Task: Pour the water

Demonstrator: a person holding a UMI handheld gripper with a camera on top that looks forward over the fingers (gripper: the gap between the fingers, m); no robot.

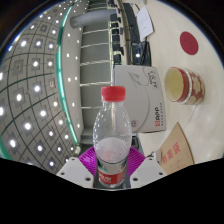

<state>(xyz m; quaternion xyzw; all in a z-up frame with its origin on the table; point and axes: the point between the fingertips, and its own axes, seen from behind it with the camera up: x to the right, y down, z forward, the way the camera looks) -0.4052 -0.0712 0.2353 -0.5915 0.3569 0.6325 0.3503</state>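
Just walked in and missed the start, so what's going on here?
A person's handheld tool is clamped on a clear water bottle with a red cap, held upright. Beyond it on the table sit a white box and a paper cup. No water is being poured yet.

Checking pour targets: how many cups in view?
1. A single paper cup stands on the table beyond and to the right of the bottle held in the gripper. The bottle could hide things directly behind it.
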